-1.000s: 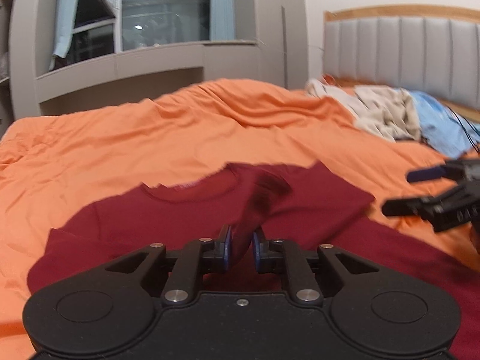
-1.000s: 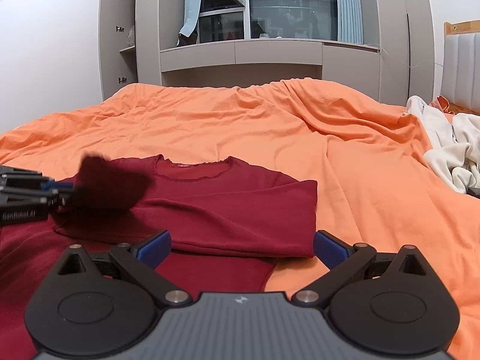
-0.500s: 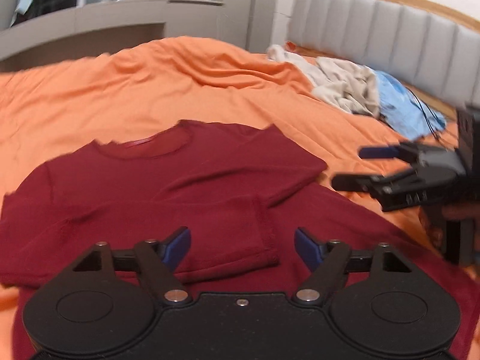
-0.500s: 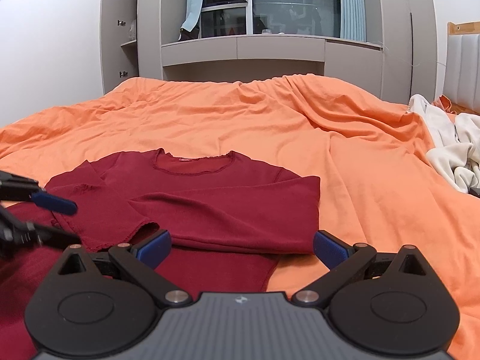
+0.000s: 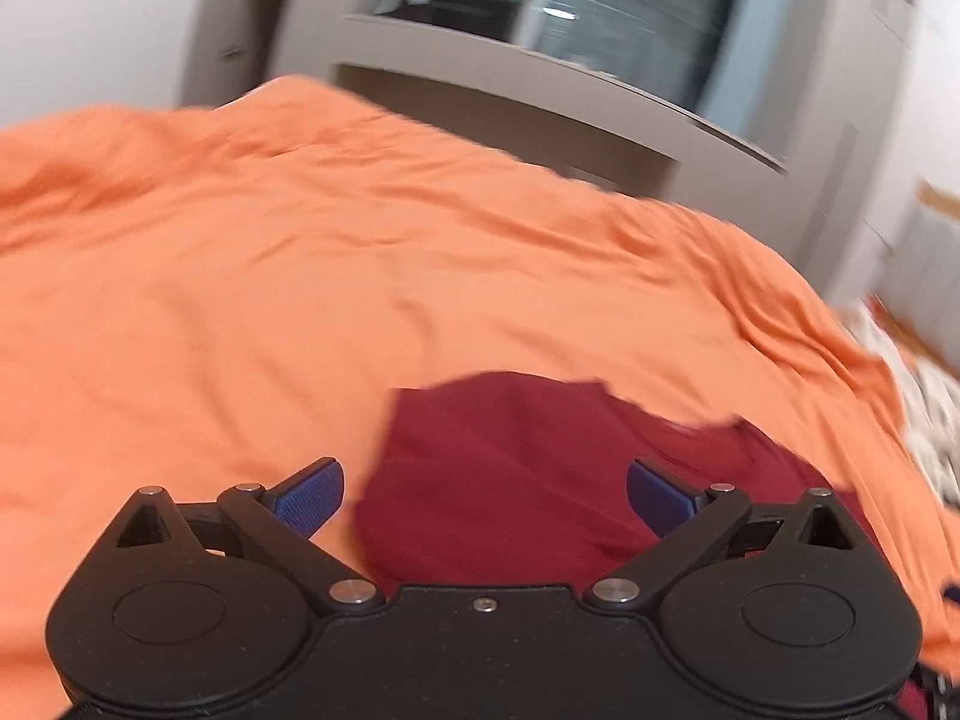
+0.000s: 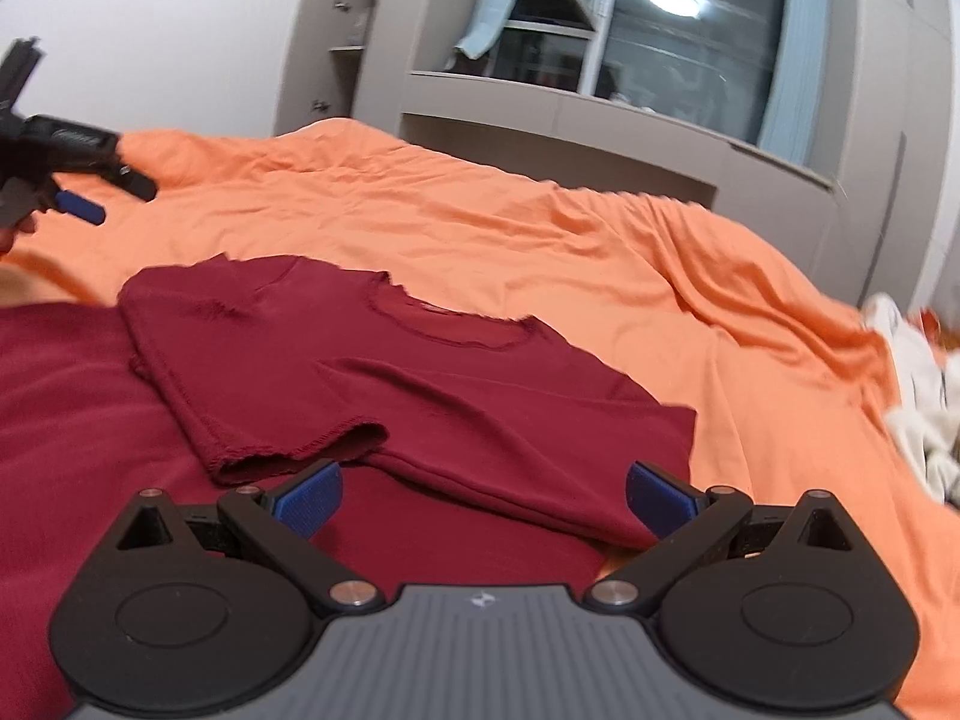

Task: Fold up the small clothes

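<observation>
One orange bedspread (image 6: 540,252) fills most of both views, rumpled into long creases, and everything else sits on or around it. Beyond its far edge stands a grey built-in cabinet (image 6: 600,114) with a dark window (image 6: 678,30) above, a ceiling light reflected in the glass and a pale blue curtain (image 6: 492,6) hanging at the pane's left side. On the bedspread, toward its near side, lies the dark red top (image 6: 420,384), flat, neckline facing the cabinet, with both sleeves folded in across the chest; one cuff ends just ahead of the right gripper. A wider spread of the same dark red cloth (image 6: 90,450) lies under and to the left of it. At the bedspread's right edge sits a heap of pale clothes (image 6: 918,396).

The right gripper (image 6: 483,495) hovers low over the top's near hem, its jaws spread wide and holding nothing. The left gripper (image 5: 485,495) has its jaws spread wide too and empty, with the top's left shoulder (image 5: 540,468) between them in a blurred view; from the right camera it (image 6: 90,192) hangs above the bedspread's far left corner, well apart from the top.
</observation>
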`<action>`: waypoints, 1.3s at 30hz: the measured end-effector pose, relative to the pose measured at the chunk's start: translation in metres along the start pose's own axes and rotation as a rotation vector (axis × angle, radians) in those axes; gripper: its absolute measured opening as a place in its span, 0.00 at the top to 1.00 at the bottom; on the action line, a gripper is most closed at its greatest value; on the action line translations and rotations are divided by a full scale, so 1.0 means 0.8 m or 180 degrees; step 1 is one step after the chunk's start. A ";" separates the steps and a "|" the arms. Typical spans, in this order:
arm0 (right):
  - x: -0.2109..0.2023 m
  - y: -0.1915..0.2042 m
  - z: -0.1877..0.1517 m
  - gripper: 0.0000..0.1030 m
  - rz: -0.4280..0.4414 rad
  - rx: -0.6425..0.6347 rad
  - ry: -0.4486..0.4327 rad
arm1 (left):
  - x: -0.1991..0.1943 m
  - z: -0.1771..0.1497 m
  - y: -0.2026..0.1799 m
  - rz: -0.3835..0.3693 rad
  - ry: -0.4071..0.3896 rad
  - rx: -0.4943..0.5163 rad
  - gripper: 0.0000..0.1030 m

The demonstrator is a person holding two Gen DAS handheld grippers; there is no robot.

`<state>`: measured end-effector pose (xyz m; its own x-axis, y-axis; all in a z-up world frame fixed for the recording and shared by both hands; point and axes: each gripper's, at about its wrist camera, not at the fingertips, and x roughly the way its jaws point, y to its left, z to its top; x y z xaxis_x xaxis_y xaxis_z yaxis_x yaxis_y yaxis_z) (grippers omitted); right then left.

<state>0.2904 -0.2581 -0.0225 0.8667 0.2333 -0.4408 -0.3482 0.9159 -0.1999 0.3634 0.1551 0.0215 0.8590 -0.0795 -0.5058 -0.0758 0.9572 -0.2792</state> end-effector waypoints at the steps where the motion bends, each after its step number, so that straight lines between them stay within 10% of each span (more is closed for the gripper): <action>1: 0.001 0.003 0.003 0.00 0.0021 -0.0048 -0.0030 | 0.006 0.002 0.013 0.0017 0.0000 -0.0096 0.02; 8: 0.016 0.040 0.037 0.00 0.0188 -0.0235 -0.0172 | 0.061 0.007 0.078 -0.0107 0.0172 -0.0864 0.12; 14: 0.044 0.064 0.027 0.00 0.0280 -0.0387 0.0003 | 0.087 -0.008 0.076 -0.0123 0.0384 -0.0717 0.16; 26: 0.062 0.049 0.010 0.00 0.0297 -0.0178 0.0271 | 0.085 -0.014 0.042 0.0157 0.0666 -0.0305 0.86; 39: 0.063 0.050 0.008 0.00 0.0284 -0.0203 0.0292 | 0.080 -0.017 0.011 0.0631 0.0726 0.0238 0.82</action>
<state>0.3222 -0.2074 -0.0470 0.7961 0.2794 -0.5368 -0.4470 0.8694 -0.2103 0.4110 0.1547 -0.0247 0.6948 0.0584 -0.7168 -0.1858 0.9774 -0.1004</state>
